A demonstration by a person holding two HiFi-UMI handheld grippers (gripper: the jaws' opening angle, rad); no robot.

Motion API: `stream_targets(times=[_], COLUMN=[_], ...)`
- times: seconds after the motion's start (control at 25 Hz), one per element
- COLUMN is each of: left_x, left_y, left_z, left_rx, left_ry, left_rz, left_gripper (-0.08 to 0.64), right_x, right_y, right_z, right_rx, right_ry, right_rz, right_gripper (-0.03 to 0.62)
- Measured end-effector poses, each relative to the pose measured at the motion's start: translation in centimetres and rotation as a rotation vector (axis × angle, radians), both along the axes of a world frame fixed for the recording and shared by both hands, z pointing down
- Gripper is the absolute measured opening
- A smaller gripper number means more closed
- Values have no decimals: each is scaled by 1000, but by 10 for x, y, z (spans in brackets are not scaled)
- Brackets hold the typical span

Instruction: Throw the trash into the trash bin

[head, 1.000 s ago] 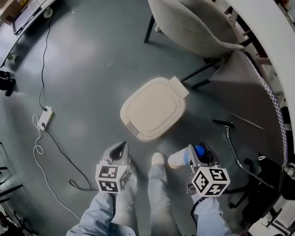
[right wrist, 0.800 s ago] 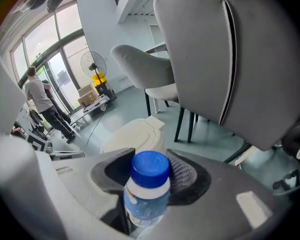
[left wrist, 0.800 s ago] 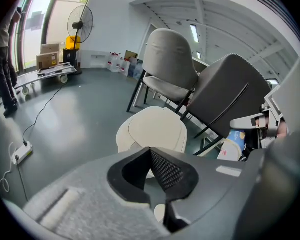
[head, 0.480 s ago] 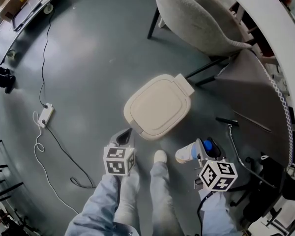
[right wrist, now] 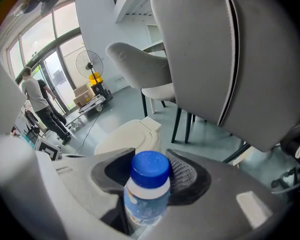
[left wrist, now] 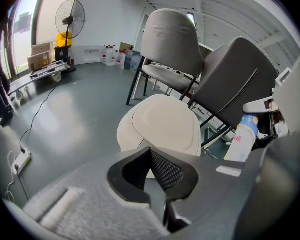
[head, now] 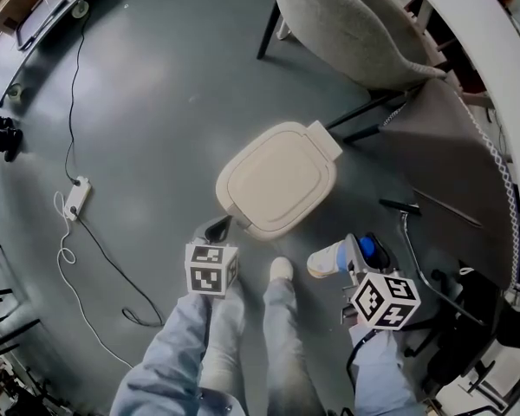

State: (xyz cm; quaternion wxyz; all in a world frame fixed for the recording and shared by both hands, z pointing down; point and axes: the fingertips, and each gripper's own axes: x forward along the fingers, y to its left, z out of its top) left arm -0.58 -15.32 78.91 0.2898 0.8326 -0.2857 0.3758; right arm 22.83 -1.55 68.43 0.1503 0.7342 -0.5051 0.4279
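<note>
The cream trash bin (head: 276, 180) stands on the grey floor with its lid down; it also fills the middle of the left gripper view (left wrist: 162, 124) and shows beyond the bottle in the right gripper view (right wrist: 127, 134). My left gripper (head: 217, 230) hangs just in front of the bin's near left edge, jaws shut with nothing in them (left wrist: 149, 159). My right gripper (head: 357, 254) is to the right of the bin and shut on a white plastic bottle (head: 328, 261) with a blue cap (right wrist: 150, 168). The bottle (left wrist: 242, 139) stands upright between the pads.
Two grey chairs (head: 355, 24) stand behind and right of the bin, next to a white table (head: 485, 68). A power strip (head: 76, 199) with cables lies on the floor at left. My legs and a white shoe (head: 280, 271) are below the bin. People (right wrist: 37, 104) stand near the far windows.
My left gripper has sunk and moved closer to the bin's near edge. The right gripper with the bottle has stayed about where it was.
</note>
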Motion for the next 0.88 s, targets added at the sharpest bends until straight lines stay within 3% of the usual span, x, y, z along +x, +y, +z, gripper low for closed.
stream_targets(times=[0.28, 0.6, 0.88], left_x=[10, 1, 3], left_y=[9, 9, 9], left_z=[10, 18, 14], left_rx=[-24, -88, -75], left_ry=[-10, 87, 73], left_rz=[42, -77, -1], left_gripper=[9, 11, 11], right_x=[4, 6, 7], right_y=[3, 9, 8], right_z=[0, 0, -8], right_rx=[5, 13, 28], right_ry=[-4, -14, -7], right_rz=[21, 56, 69], right_gripper=[194, 194, 195])
